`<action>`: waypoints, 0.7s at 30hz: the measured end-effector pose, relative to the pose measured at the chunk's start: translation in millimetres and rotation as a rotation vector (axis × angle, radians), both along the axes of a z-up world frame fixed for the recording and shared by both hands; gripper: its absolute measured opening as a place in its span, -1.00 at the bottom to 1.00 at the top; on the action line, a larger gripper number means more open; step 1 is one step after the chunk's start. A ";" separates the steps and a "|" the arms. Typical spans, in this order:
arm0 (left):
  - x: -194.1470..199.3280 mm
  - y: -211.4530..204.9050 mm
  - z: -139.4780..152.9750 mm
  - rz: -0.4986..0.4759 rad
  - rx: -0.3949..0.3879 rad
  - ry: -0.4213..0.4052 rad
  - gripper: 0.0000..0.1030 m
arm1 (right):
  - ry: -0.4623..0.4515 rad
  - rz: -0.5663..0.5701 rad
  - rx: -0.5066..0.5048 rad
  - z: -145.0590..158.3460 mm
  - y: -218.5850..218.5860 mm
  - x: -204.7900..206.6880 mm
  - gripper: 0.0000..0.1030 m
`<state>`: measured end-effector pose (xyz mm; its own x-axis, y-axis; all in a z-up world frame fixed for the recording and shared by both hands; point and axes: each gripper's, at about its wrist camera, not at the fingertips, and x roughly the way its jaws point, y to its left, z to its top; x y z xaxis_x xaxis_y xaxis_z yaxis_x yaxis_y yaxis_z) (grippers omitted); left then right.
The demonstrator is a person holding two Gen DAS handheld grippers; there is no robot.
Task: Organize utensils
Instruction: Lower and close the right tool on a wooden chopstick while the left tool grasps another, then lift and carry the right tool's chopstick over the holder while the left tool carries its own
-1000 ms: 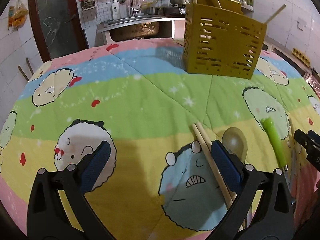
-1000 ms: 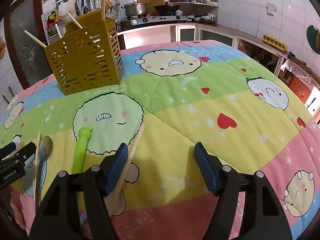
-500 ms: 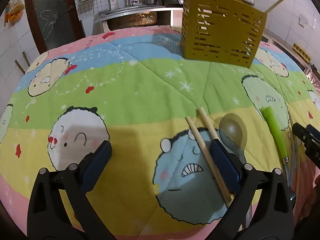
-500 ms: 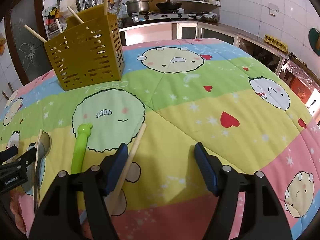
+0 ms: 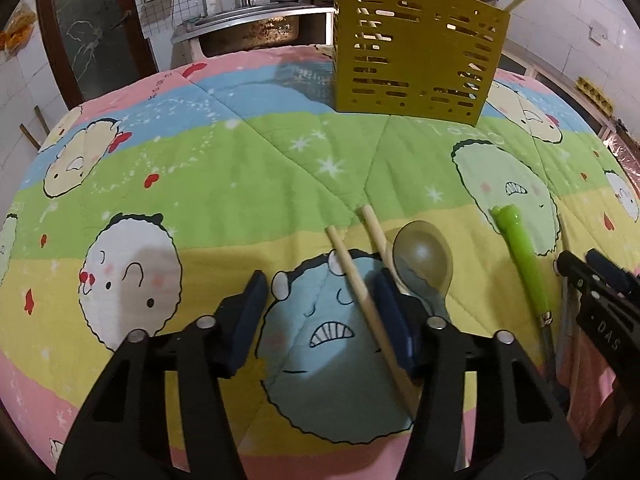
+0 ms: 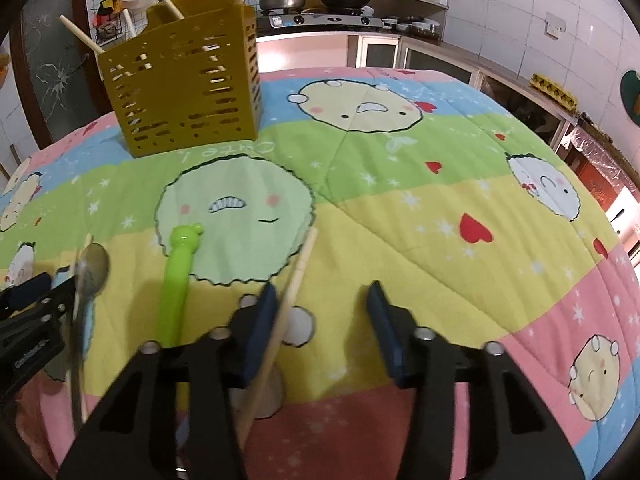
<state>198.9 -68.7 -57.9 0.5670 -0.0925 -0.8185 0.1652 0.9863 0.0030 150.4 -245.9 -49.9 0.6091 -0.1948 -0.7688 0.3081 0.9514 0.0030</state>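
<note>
A yellow slotted utensil holder (image 5: 416,60) stands at the far side of the quilt and holds several chopsticks; it also shows in the right wrist view (image 6: 182,88). My left gripper (image 5: 324,316) is open, low over the quilt; one wooden chopstick (image 5: 362,296) lies between its fingers, by the right pad. A second chopstick (image 5: 374,226) and a metal spoon (image 5: 424,258) lie just right of it. A green-handled utensil (image 5: 524,262) lies further right. My right gripper (image 6: 322,328) is open; a chopstick (image 6: 294,284) lies by its left pad.
The colourful cartoon quilt (image 6: 420,208) covers the table. The spoon (image 6: 90,270) and green-handled utensil (image 6: 178,272) lie left of my right gripper. A kitchen counter with stove and pots (image 6: 316,16) runs behind. The right gripper's tip (image 5: 600,300) shows at the left view's right edge.
My left gripper has narrowed and moved forward and right, so one chopstick now lies between its fingers. My right gripper has narrowed slightly and edged forward.
</note>
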 end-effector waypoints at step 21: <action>20.3 1.3 2.4 0.019 -0.074 0.000 -0.78 | -0.022 -0.047 0.111 -1.8 -11.9 24.4 -0.84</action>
<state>219.3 -67.4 -55.6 0.5694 -0.1417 -0.8097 0.1464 0.9868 -0.0697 174.8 -257.7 -51.6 0.6179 -0.1384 -0.7740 0.3511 0.9293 0.1142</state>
